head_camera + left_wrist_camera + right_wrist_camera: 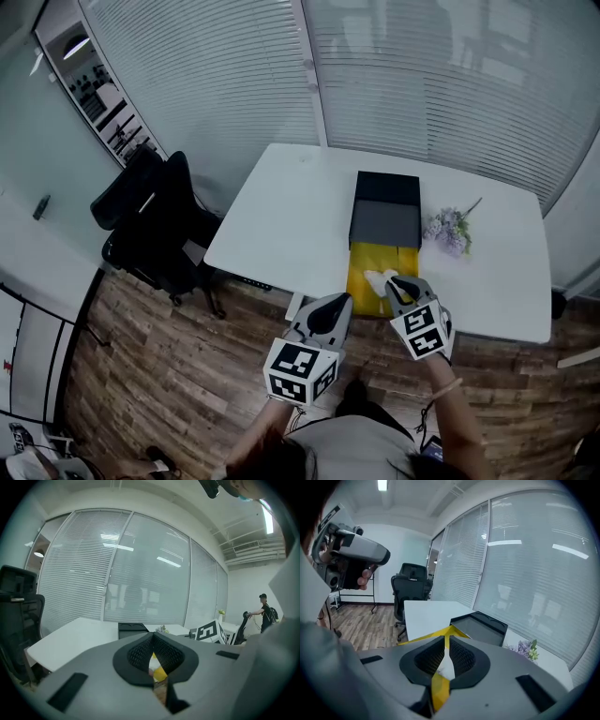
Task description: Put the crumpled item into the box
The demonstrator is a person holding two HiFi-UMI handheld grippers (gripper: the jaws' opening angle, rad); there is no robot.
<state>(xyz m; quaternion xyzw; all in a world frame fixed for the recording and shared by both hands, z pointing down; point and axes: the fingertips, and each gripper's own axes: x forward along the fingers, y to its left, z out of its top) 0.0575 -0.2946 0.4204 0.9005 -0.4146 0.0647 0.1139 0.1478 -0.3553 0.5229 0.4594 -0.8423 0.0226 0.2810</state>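
A white crumpled item (pixel 377 278) lies on a yellow sheet (pixel 361 281) at the table's front edge. Just behind the sheet stands the open black box (pixel 384 223), with its lid (pixel 387 187) beyond it. My right gripper (pixel 394 281) reaches the crumpled item with its tips. In the right gripper view its jaws stand close together with the white crumpled item (pixel 444 665) filling the slit and the yellow sheet (pixel 439 688) below. My left gripper (pixel 328 314) hangs off the table's front edge, shut and holding nothing; its fingertips (pixel 154 660) leave only a thin slit.
A sprig of pale purple flowers (pixel 448 228) lies right of the box. The white table (pixel 281 225) stands against blinds-covered glass walls. A black office chair (pixel 155 230) stands at its left over the wooden floor. A person (pixel 265 611) stands far off at the right.
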